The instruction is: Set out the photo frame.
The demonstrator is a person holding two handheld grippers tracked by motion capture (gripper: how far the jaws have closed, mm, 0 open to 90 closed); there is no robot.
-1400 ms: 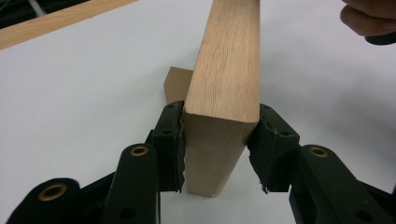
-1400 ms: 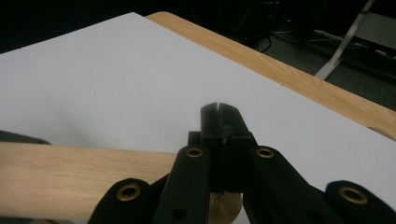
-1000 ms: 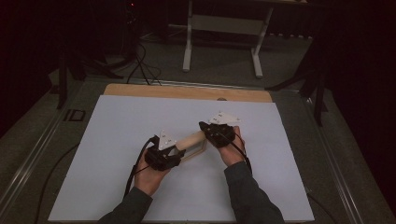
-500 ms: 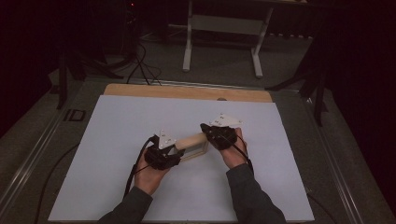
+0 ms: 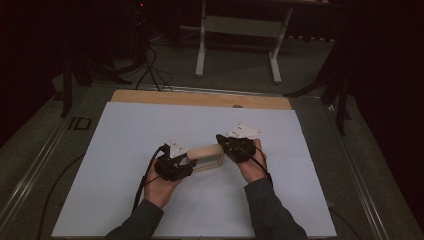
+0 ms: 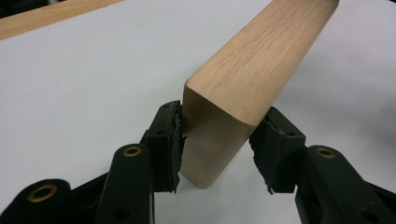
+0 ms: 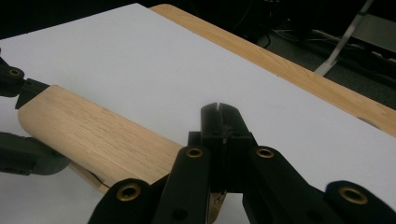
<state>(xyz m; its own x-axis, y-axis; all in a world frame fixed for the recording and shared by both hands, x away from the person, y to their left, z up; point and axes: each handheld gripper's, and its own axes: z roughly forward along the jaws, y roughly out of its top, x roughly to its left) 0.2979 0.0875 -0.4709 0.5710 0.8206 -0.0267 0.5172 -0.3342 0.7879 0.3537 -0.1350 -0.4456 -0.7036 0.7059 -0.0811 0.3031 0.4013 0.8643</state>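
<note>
Dark room, floor cables and a white frame stand (image 5: 239, 37) lie behind a wooden table (image 5: 200, 98) covered by a white sheet (image 5: 125, 135). At the sheet's middle, a person's two hands work a pale wooden block (image 5: 206, 151) with rounded edges, which sits between the two grippers, over a lighter boxy part beneath it. The left gripper (image 5: 181, 162) has its jaws on either side of the block's near end; in the left gripper view (image 6: 219, 149) the left pad touches the wood, while the right pad sits against its lower edge, so a firm clamp cannot be confirmed. The right gripper (image 5: 223, 144) meets the block's opposite end; in the right gripper view (image 7: 223, 122) its jaws are pressed together at the tips, lying over the block (image 7: 102, 135) with nothing seen between them. Dark sleeves enter from the bottom of the high view.
</note>
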